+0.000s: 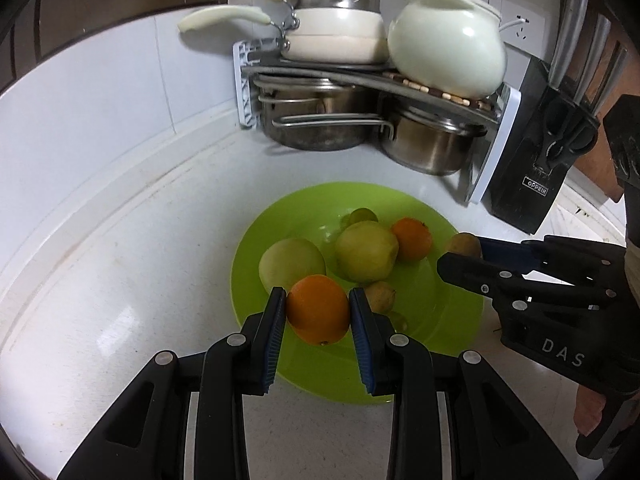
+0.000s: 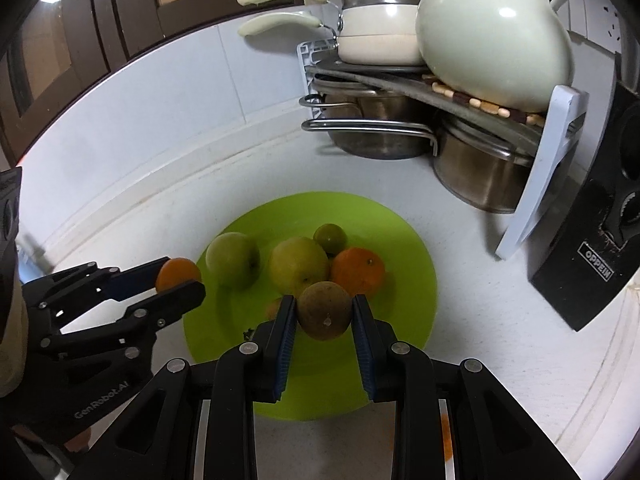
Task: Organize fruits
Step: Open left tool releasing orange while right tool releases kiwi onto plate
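A lime-green plate [image 1: 444,312] [image 2: 416,256] lies on the white counter and holds two green apples [image 1: 366,250] [image 2: 298,266], an orange [image 1: 412,238] [image 2: 358,270] and small green fruits [image 1: 362,215] [image 2: 330,238]. My left gripper [image 1: 318,308] [image 2: 178,278] is shut on an orange [image 1: 318,310] above the plate's near left side. My right gripper [image 2: 324,312] [image 1: 460,252] is shut on a brown round fruit [image 2: 325,311], also above the plate.
A corner rack [image 1: 496,144] [image 2: 536,168] at the back holds steel pots [image 1: 320,120], cream pans [image 1: 332,36] and a cream pot [image 1: 448,40]. A black knife block [image 1: 536,168] [image 2: 588,264] stands right of it. Tiled wall [image 1: 120,92] runs behind.
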Demonstrator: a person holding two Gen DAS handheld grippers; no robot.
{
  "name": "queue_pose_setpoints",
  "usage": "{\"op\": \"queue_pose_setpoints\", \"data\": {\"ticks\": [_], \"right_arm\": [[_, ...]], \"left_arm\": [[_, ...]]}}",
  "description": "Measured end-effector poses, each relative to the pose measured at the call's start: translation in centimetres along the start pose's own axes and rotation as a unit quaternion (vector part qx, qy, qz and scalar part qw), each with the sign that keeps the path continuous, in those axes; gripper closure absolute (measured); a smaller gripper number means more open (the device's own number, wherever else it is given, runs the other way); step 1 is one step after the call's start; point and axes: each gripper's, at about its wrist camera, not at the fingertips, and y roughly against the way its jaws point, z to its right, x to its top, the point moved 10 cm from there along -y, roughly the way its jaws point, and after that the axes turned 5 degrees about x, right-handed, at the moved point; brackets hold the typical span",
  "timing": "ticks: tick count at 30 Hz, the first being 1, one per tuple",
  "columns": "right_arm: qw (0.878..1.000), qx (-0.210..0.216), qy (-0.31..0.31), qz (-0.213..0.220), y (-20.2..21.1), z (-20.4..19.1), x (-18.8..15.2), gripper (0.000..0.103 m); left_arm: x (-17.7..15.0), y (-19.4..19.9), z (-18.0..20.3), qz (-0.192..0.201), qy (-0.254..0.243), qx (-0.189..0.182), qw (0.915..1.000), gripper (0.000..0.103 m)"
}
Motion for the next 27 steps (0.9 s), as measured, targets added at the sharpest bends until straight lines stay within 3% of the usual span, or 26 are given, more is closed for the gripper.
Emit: {"op": "queue_pose_setpoints", "data": {"ticks": [7,12,27], "right_arm": [[1.0,0.0,-0.002,-0.009,-0.8,0.2,-0.3,0.074],[1.0,-0.001,-0.007,-0.007,-0.7,0.3,-0.5,0.067],[1.0,-0.003,-0.002,0.031,3.8,-0.9,-0.2,0.066]], "left_arm": [[-0.1,-0.9,0.3,-0.011,-0.005,0.0,0.9999,0.071],[0.0,-0.6,0.3,-0.006,-0.005,0.002,1.0,0.06],[0.7,4.3,0.2,0.041,0.011,0.002,0.9991,0.051]]}}
